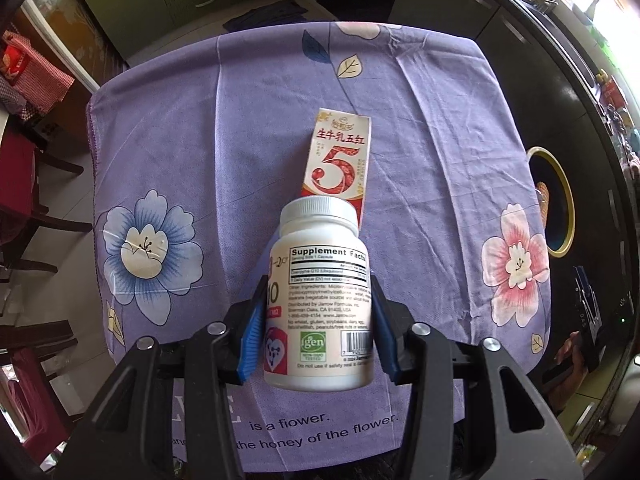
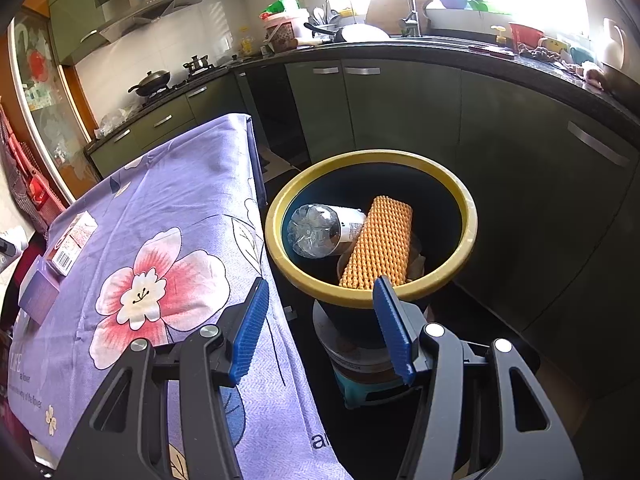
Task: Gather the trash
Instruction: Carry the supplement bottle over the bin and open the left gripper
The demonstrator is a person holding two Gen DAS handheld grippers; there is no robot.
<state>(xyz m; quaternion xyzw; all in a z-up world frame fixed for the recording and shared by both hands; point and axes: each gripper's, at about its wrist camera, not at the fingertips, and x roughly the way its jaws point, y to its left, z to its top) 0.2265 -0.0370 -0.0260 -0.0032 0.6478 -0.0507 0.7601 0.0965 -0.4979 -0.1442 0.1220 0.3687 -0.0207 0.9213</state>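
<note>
A white supplement bottle (image 1: 320,300) with a white cap sits between the blue pads of my left gripper (image 1: 319,284), which is shut on its body and holds it just above the purple flowered tablecloth (image 1: 192,140). Beyond the cap a red-and-white milk carton (image 1: 340,160) lies flat on the cloth. The carton (image 2: 72,244) shows again at the far left of the right wrist view. My right gripper (image 2: 320,282) hangs open with nothing in it, over the near rim of the yellow-rimmed black trash bin (image 2: 372,156). Inside the bin lie a clear plastic bottle (image 2: 320,230) and an orange foam net (image 2: 380,240).
The bin (image 1: 560,200) stands off the table's right edge on a teal stool (image 2: 360,380). A small purple box (image 2: 38,296) lies near the carton. Dark green kitchen cabinets (image 2: 400,112) and a cluttered counter run behind the bin. Chairs (image 1: 24,184) stand to the table's left.
</note>
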